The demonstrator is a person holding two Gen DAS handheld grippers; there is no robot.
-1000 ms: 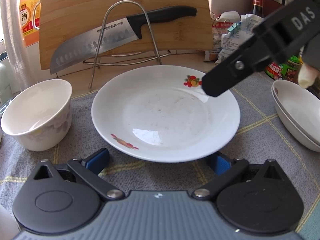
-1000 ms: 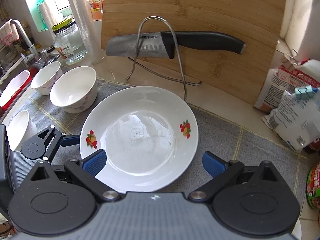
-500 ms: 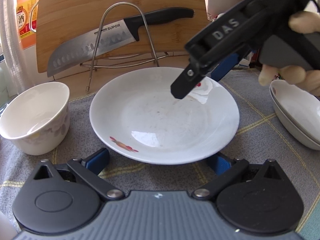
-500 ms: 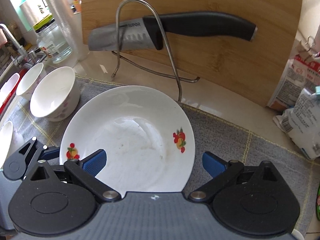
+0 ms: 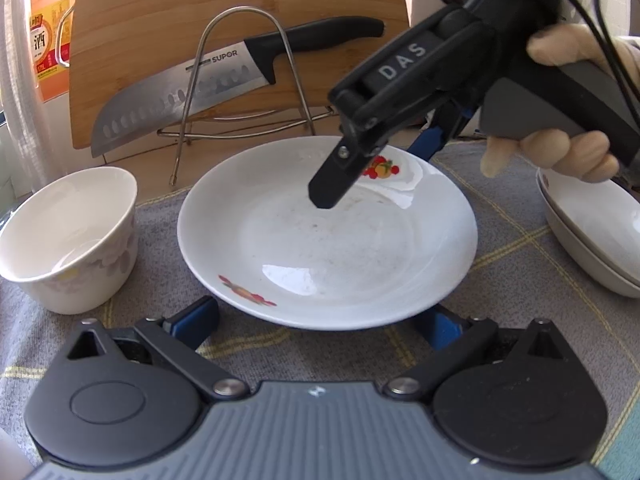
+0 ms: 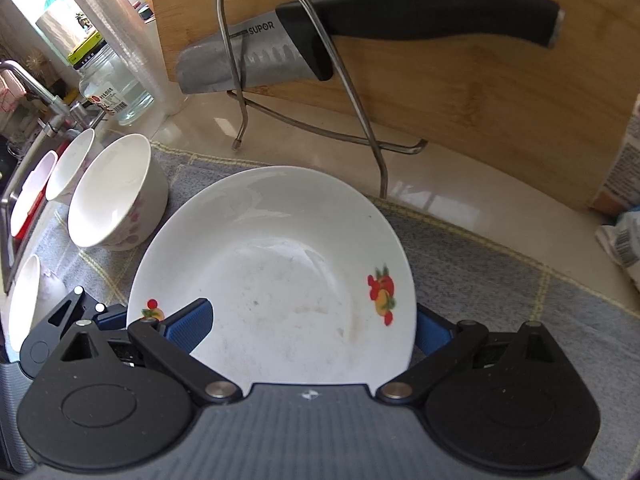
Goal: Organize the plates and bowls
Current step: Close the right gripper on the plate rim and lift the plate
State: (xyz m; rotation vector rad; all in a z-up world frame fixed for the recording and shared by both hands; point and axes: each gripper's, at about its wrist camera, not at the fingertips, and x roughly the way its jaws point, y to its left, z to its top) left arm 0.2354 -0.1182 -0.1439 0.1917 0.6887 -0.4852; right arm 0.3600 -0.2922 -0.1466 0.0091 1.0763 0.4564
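A white plate with fruit prints lies on the grey mat; it also shows in the right wrist view. My left gripper is open at the plate's near rim, blue pads on either side. My right gripper is open and straddles the plate's right rim, one finger over the plate and one beside it; it shows in the left wrist view above the plate's far right side. A white bowl stands left of the plate. Stacked shallow dishes sit at the right.
A cutting board leans at the back behind a wire rack holding a knife. In the right wrist view more bowls stand near the sink and tap. A glass jar and food packets flank the board.
My right gripper has moved in and down over the plate's right rim, closer to the plate. My left gripper has barely moved.
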